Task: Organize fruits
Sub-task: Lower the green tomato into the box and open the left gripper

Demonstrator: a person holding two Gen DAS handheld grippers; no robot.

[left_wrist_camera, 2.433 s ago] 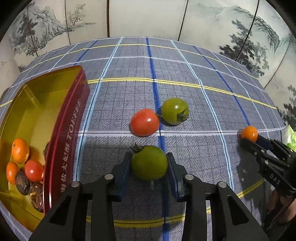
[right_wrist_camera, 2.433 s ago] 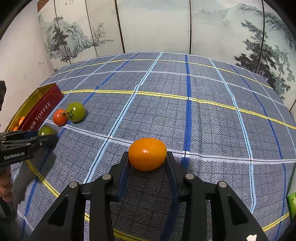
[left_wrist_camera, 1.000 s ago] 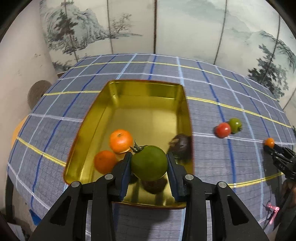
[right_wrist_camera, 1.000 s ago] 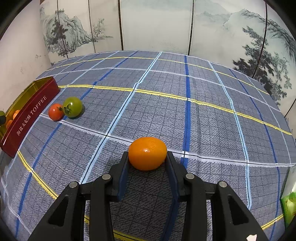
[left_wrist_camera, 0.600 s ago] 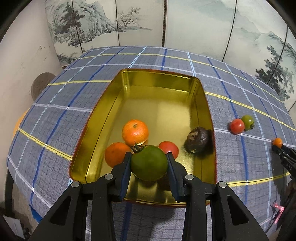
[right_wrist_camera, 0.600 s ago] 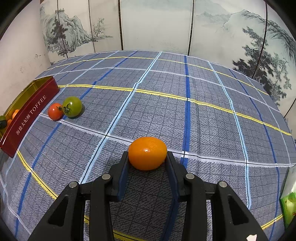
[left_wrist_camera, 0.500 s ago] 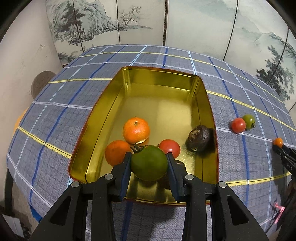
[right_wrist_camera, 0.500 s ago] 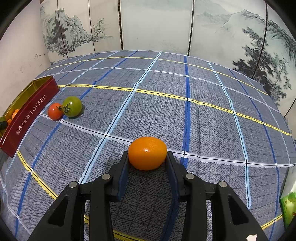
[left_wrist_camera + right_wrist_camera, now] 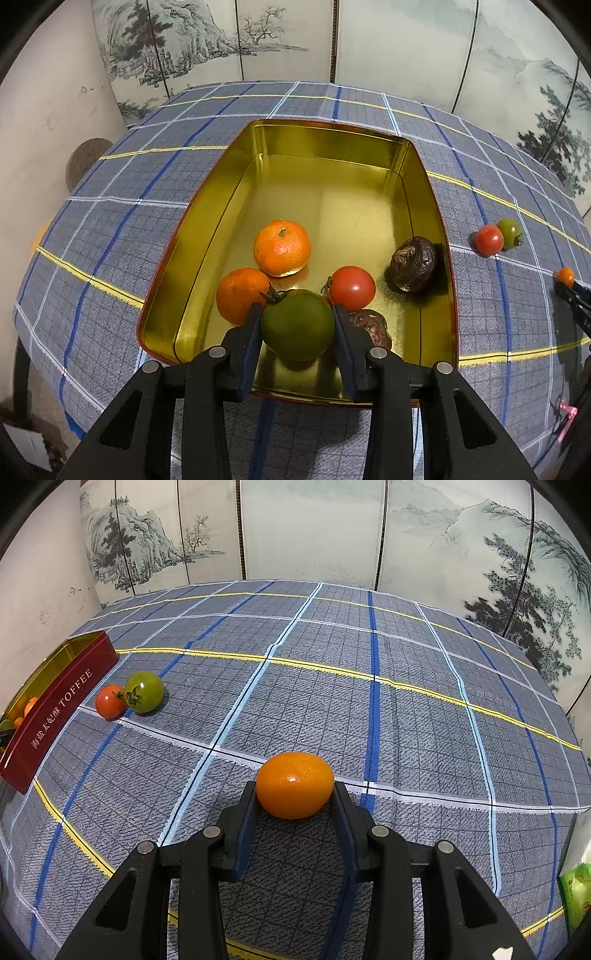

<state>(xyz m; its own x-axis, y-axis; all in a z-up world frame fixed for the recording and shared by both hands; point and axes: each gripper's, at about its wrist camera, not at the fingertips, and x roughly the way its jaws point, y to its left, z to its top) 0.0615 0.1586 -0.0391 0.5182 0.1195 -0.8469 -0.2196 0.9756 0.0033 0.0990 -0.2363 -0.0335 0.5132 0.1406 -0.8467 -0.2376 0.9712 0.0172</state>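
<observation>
1. A round green tomato [image 9: 297, 325] is pinched between the jaws of the left gripper [image 9: 297, 334], above the near end of the gold-lined red toffee tin [image 9: 430, 206]; its stem points up and to the left.
2. Close around it in the tin lie two orange mandarins [image 9: 282, 247], a red tomato [image 9: 351, 288] and two dark brown wrinkled fruits [image 9: 413, 263].
3. An oval orange citrus fruit [image 9: 294, 785] is pinched by the right gripper [image 9: 294, 805], long axis crosswise.
4. Farther off on the grey checked tablecloth [image 9: 332, 709], a small red tomato [image 9: 109, 701] is seen touching a small green tomato [image 9: 144, 691] beside the tin.
</observation>
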